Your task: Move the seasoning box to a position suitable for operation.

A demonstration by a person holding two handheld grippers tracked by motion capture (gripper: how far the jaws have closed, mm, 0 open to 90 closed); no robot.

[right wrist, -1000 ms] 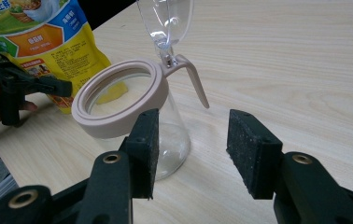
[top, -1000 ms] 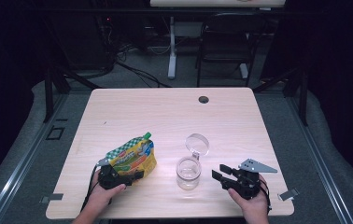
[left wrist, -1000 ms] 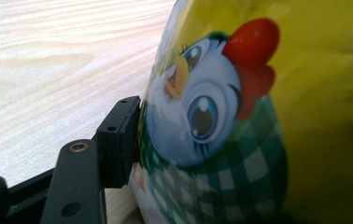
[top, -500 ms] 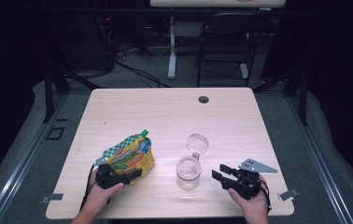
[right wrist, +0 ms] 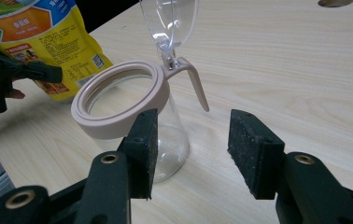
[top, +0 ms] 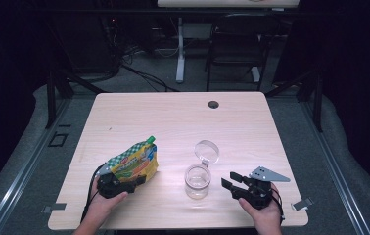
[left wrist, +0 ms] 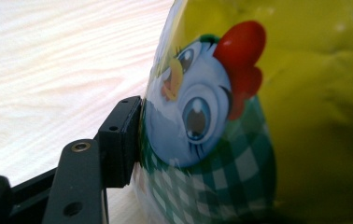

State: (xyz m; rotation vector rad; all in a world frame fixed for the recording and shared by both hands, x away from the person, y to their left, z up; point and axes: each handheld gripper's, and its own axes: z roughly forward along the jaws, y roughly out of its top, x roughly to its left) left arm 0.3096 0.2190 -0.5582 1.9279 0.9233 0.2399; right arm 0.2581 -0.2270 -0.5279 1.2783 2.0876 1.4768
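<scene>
Left claw (top: 124,184) grips glossy, crinkled foil pouch (top: 133,164); right claw (right wrist: 191,151) stands open beside clear glass jar (right wrist: 137,126) on woodgrain bench (top: 173,117).

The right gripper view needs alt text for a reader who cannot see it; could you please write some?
The right gripper, jaws open, points at a clear glass jar with a pink rim and flipped-up lid on a light wood table. Beyond, the left gripper holds a yellow snack bag.

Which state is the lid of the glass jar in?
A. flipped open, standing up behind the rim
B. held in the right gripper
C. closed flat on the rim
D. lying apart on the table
A: the clear lid stands up on its hinge behind the pink rim of the glass jar.
</scene>
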